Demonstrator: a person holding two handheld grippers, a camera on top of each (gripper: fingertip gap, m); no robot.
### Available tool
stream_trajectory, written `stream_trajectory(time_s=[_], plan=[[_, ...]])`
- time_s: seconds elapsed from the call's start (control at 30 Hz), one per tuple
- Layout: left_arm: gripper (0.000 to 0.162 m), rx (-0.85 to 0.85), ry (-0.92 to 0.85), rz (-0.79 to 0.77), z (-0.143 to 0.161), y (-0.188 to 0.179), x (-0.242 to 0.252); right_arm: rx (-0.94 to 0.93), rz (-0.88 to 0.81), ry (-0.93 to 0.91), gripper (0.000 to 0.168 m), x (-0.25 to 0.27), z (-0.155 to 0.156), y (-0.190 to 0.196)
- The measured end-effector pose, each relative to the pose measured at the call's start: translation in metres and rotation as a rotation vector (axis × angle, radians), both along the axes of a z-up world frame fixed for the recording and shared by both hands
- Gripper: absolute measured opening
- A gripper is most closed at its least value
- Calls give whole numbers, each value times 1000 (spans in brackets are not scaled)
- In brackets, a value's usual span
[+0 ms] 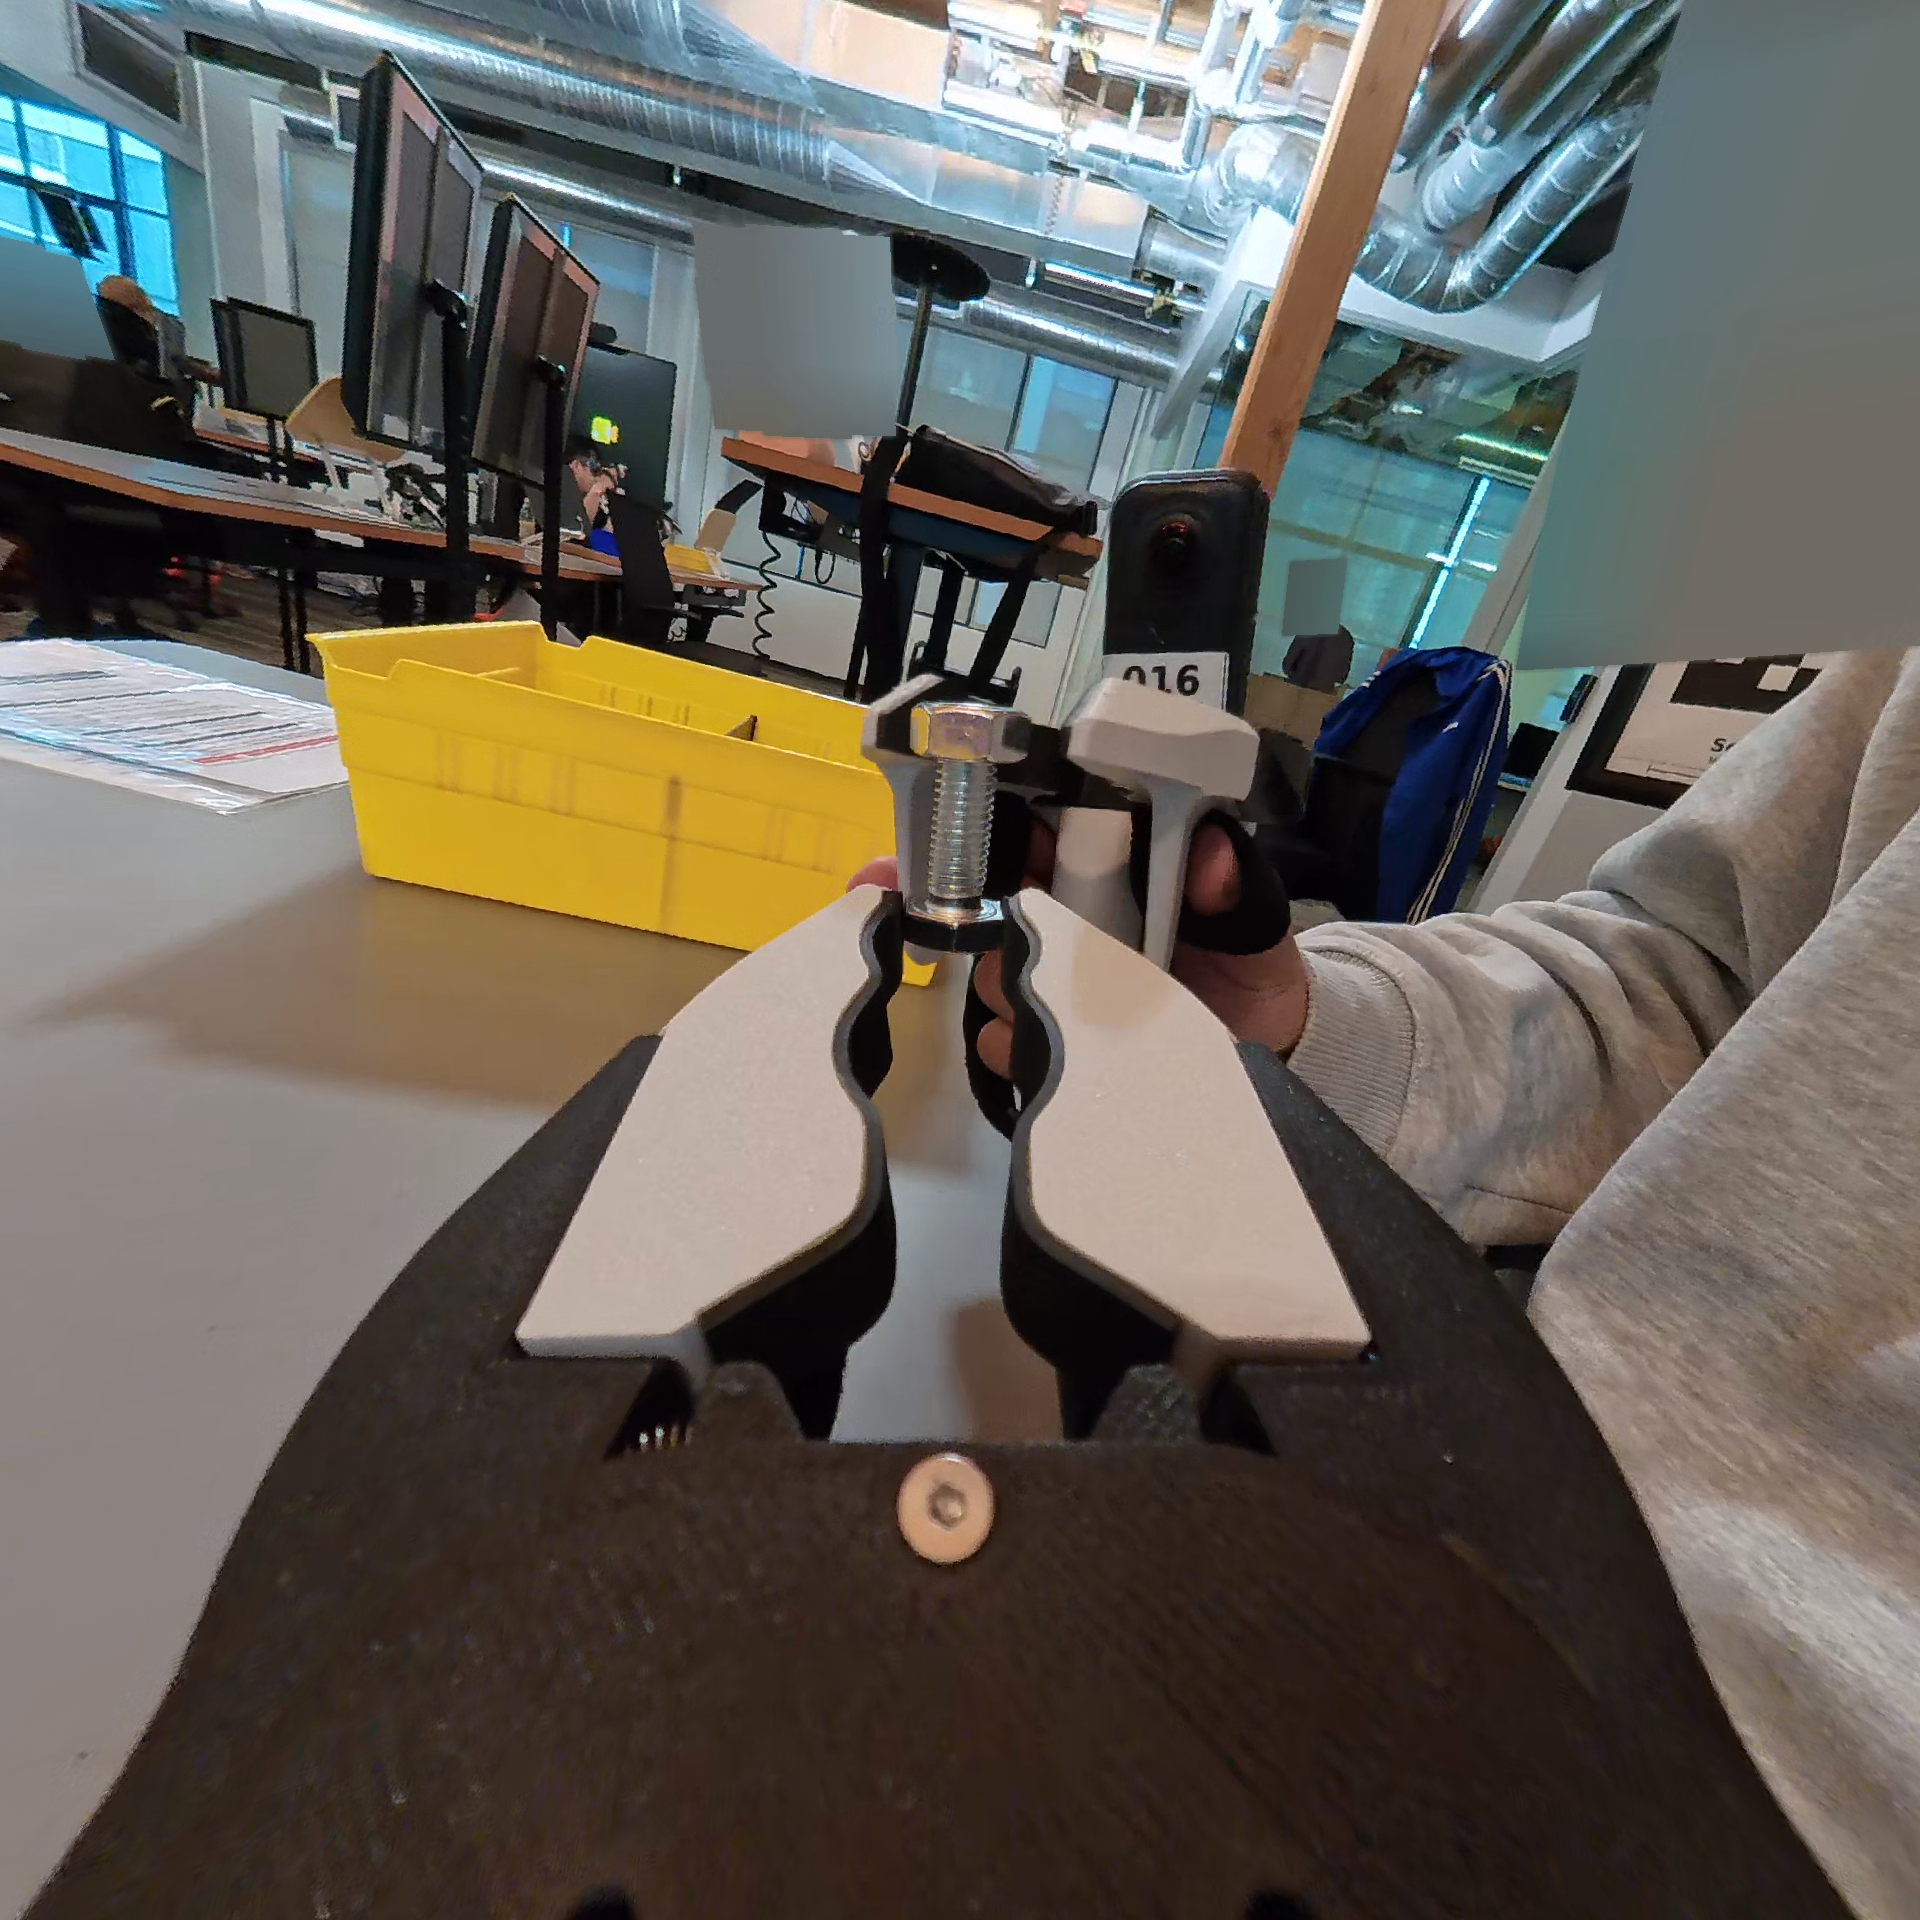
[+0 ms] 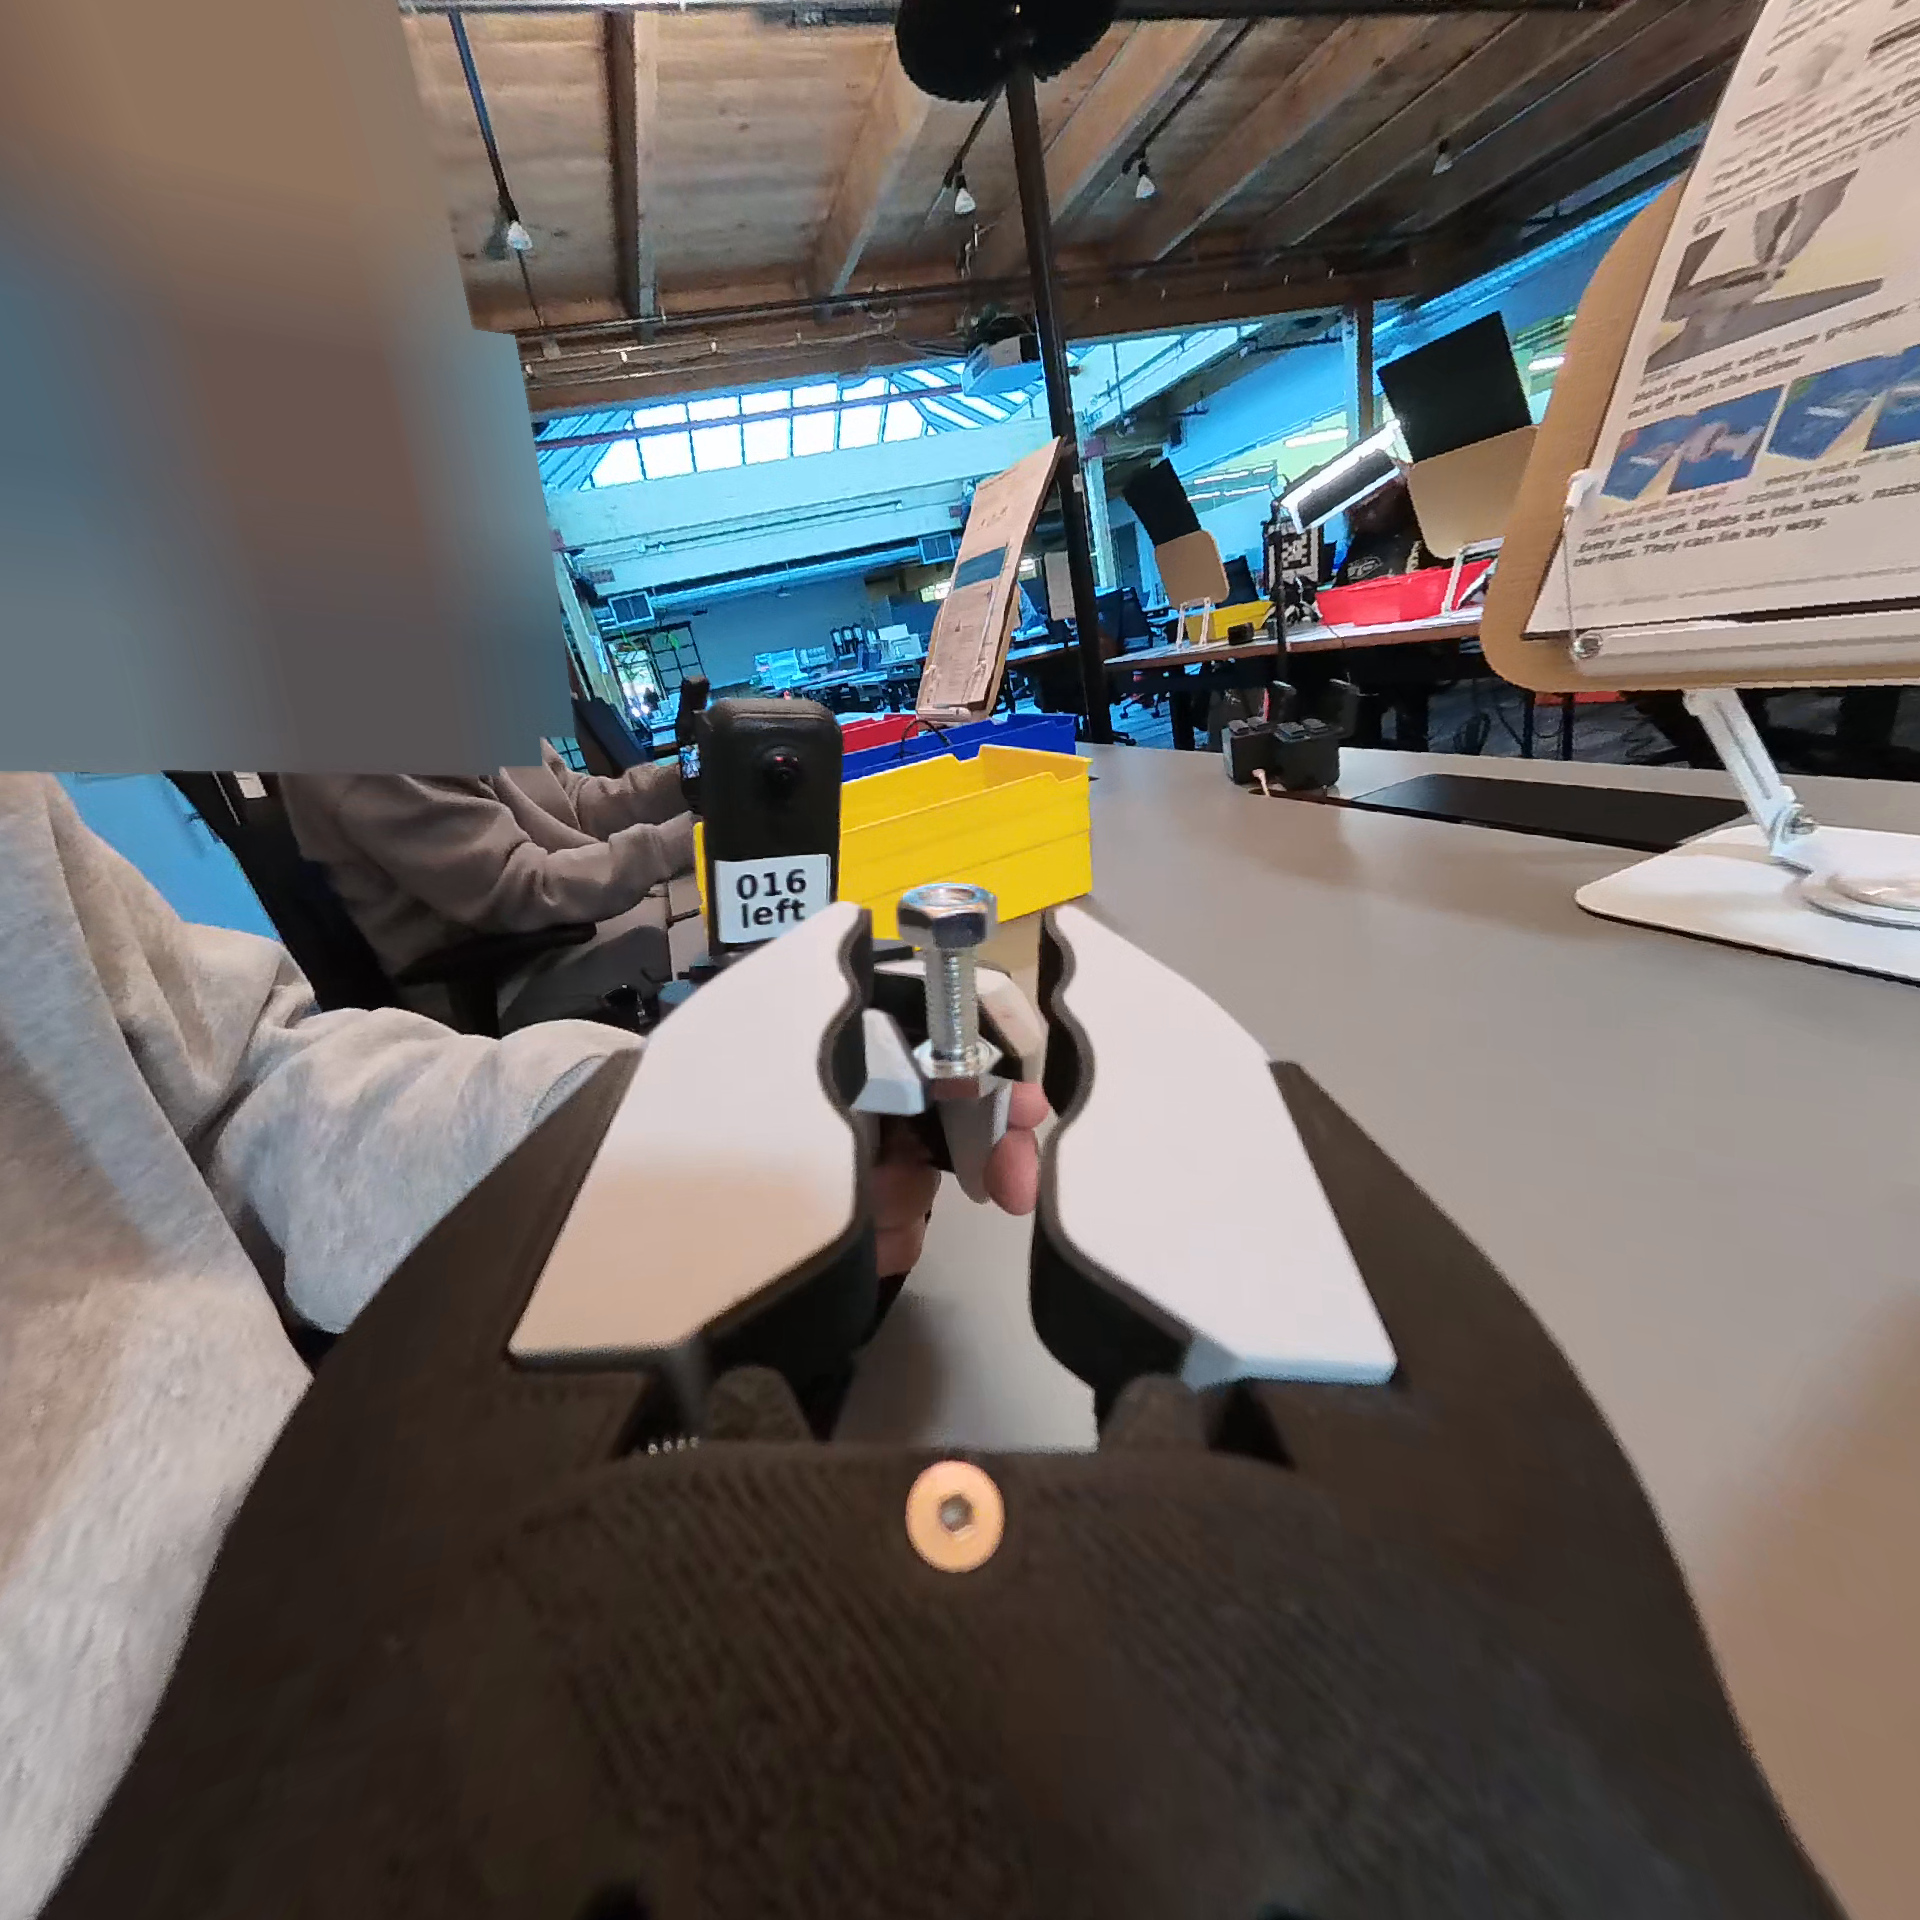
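A silver bolt (image 1: 954,821) stands upright in the air above the grey table (image 1: 208,1039), with a hex piece at each end. My left gripper (image 1: 953,920) is shut on its lower hex end. In the right wrist view the bolt (image 2: 951,992) rises from the left gripper (image 2: 951,1086). My right gripper (image 2: 956,920) is partly open, its tips on either side of the upper hex end, with a gap showing on the right side. It also shows in the left wrist view (image 1: 987,738), facing my left gripper. Gloved hands hold both grippers.
A yellow bin (image 1: 582,790) stands on the table just behind the bolt; it also shows in the right wrist view (image 2: 966,831). A laminated sheet (image 1: 135,717) lies at the left. A document stand (image 2: 1714,416) and a black mat (image 2: 1538,810) are at the right. A grey sleeve (image 1: 1507,1039) fills the near side. The tips of both grippers are at nearly the same place.
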State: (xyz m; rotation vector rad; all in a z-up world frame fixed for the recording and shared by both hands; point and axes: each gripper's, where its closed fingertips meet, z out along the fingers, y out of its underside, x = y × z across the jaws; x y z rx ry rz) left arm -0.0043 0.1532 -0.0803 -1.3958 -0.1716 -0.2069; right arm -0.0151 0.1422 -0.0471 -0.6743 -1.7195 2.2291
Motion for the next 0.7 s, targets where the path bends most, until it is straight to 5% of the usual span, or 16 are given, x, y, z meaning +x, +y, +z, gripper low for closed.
stream_trajectory(time_s=[0.3,0.7], plan=[[19,9,-7,13,1,-1,-3,-163,-36,-131,27,-20,-2,30],[19,-4,-4,10,-1,1,-2,-80,5,-80,30,-8,-3,9]])
